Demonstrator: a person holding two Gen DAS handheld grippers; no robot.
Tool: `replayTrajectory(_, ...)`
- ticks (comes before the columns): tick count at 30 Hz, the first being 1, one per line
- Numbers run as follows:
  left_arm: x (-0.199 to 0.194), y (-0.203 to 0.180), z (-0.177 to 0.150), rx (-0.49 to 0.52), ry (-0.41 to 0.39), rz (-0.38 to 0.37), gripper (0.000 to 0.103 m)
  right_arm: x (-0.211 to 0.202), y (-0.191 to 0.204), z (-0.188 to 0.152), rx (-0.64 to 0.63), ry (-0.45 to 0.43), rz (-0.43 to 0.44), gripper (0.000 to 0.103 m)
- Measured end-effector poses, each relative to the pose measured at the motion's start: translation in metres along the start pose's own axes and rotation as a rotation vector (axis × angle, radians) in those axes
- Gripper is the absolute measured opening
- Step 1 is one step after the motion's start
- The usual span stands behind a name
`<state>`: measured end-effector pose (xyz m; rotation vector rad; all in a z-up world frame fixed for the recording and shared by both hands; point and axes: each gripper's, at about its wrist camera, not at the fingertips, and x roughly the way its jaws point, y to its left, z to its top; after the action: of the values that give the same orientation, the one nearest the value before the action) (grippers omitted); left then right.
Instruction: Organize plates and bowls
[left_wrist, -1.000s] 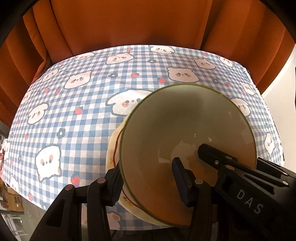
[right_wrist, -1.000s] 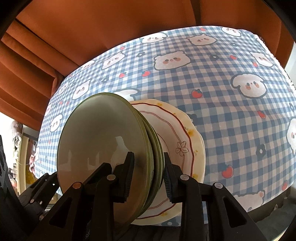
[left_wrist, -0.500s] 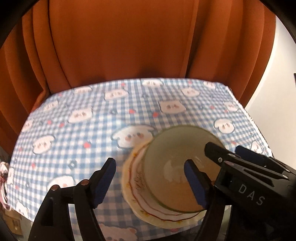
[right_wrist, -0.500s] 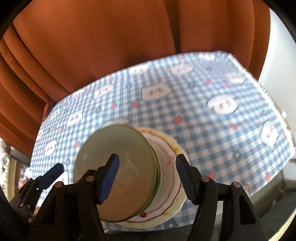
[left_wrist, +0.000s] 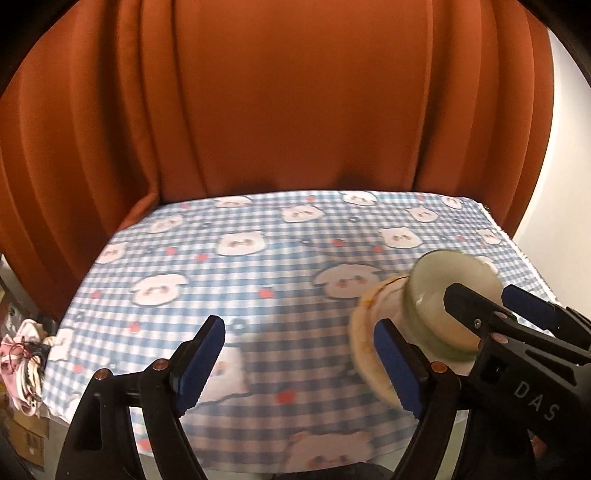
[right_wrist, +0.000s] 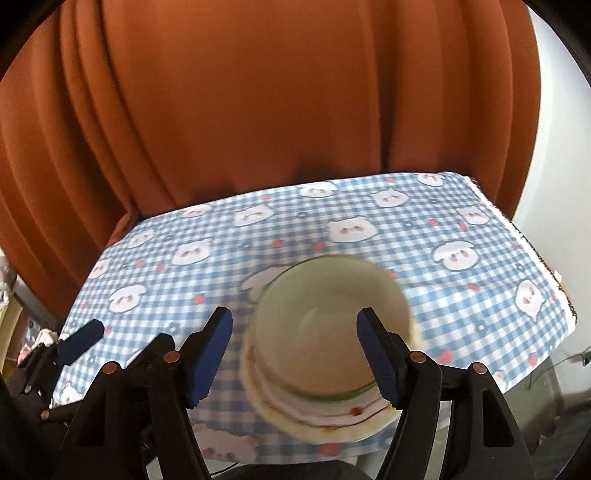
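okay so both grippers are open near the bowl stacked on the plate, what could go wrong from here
1. The plate lies close to the near edge of the checked tablecloth; a nudge toward that edge could tip the stack off.
2. The right gripper is open with the green-rimmed bowl between its fingers in this view, so a sideways move could knock the bowl.
3. The left gripper is close beside the right one, so they could collide.

I see bowl (right_wrist: 328, 325) on plate (right_wrist: 325, 424), lower centre of right view; tablecloth (right_wrist: 424, 243) under both, curtain (right_wrist: 258, 103) behind, top of frame.
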<state>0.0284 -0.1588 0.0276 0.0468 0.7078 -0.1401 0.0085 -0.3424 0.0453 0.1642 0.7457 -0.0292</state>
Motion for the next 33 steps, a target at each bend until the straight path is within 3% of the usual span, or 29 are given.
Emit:
replayTrajectory(9, -0.02, 0.052, -0.046, 0.019, -0.03, 0.055, 0.088, -0.007, 0.052, -0.052, -0.026, -0.031, 0.033, 0.077)
replayTrajectory(18, -0.032, 0.074, -0.069, 0.018, -0.011, 0.059, 0.089, -0.015, 0.078, -0.085, -0.041, -0.034, 0.026, 0.081)
replayTrajectory(33, -0.04, 0.086, -0.071, -0.026, -0.033, 0.056, 0.091, -0.028, 0.082, -0.091, -0.025, -0.07, 0.008, 0.084)
